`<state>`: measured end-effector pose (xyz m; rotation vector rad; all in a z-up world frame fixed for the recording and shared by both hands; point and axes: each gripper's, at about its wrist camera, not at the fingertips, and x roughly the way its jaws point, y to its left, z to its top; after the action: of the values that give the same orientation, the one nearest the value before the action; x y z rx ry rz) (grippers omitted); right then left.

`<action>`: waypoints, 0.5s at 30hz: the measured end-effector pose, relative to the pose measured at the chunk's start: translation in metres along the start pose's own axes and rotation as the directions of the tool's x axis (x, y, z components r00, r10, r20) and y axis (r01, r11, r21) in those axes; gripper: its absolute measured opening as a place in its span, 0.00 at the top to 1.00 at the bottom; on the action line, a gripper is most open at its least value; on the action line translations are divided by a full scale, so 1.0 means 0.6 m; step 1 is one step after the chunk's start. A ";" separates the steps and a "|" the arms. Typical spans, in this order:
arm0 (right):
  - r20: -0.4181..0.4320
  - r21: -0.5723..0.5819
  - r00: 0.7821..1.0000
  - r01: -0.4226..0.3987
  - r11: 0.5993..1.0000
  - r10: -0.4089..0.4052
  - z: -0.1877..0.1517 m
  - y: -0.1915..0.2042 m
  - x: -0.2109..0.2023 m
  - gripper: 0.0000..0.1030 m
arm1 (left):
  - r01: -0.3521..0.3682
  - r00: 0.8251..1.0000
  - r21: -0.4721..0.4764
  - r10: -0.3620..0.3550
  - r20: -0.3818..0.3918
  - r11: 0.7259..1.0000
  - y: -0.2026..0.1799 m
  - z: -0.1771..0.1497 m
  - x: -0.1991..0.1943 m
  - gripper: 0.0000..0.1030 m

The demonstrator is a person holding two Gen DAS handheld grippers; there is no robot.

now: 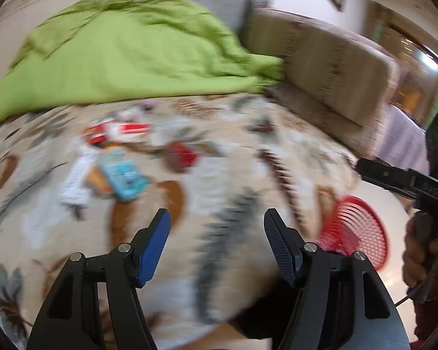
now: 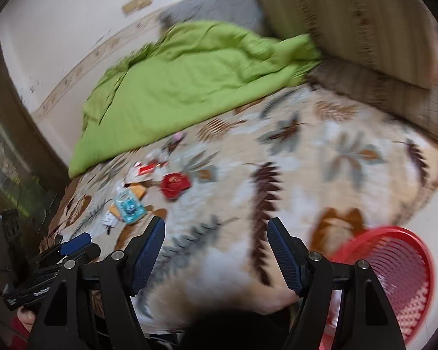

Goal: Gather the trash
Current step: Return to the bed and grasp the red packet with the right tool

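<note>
Overhead, both grippers are hanging above a bed with a leaf-print bedspread [image 1: 236,151]; both views are blurring heavily.

Left gripper [image 1: 217,218]: jaws standing wide apart, nothing between the blue pads. Right gripper [image 2: 216,227]: likewise gaping wide, holding nothing. In the left wrist view the right gripper's black body is showing at the far right edge, with a hand [image 1: 423,259] wrapping its handle.

Trash is lying in a loose cluster on the bedspread, ahead and to the left of both grippers:
- teal packet [image 2: 129,205], nearest, overlapping an orange-brown piece [image 2: 138,192]
- white paper strip [image 1: 76,178] just beside the teal packet
- red crumpled wrapper [image 2: 175,185], slightly apart to the right
- red-and-white carton [image 1: 122,129] at the far side of the cluster
- small pinkish scrap [image 2: 176,137] near the blanket edge, too blurred to tell what it is

Green blanket [image 2: 178,87] is bunching across the far part of the bed, touching brown striped pillows [image 2: 361,26] at right. Red mesh basket [image 2: 394,280] is sitting at the bed's near right edge, well apart from the trash.
</note>
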<state>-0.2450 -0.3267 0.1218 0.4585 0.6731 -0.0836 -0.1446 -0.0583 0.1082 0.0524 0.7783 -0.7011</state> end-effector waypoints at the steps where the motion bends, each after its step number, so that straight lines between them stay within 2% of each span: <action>1: -0.026 -0.006 0.999 -0.019 1.000 0.019 0.008 0.015 0.029 0.25 | -0.037 0.999 -0.030 0.037 0.004 0.999 0.031 0.002 0.004 0.36; 4: -0.092 -0.022 0.994 -0.068 0.997 0.066 0.028 0.058 0.113 0.25 | -0.085 0.996 -0.118 0.086 0.005 0.989 0.102 0.009 0.015 0.37; 7: -0.144 -0.067 0.988 -0.067 0.996 0.057 0.043 0.100 0.194 0.25 | -0.117 0.993 -0.194 0.119 0.000 0.974 0.158 0.014 0.032 0.37; 12: -0.199 -0.101 0.980 -0.006 0.995 -0.014 0.058 0.145 0.333 0.25 | -0.144 0.989 -0.248 0.145 -0.014 0.958 0.204 0.009 0.059 0.37; 15: -0.211 -0.108 0.976 0.026 0.994 -0.048 0.057 0.156 0.387 0.28 | -0.136 0.991 -0.249 0.135 -0.021 0.959 0.211 0.011 0.073 0.37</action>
<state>-0.0224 -0.2411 0.0374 0.3562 0.8926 -0.0338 -0.0427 0.0134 0.0583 -0.1210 0.8531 -0.4685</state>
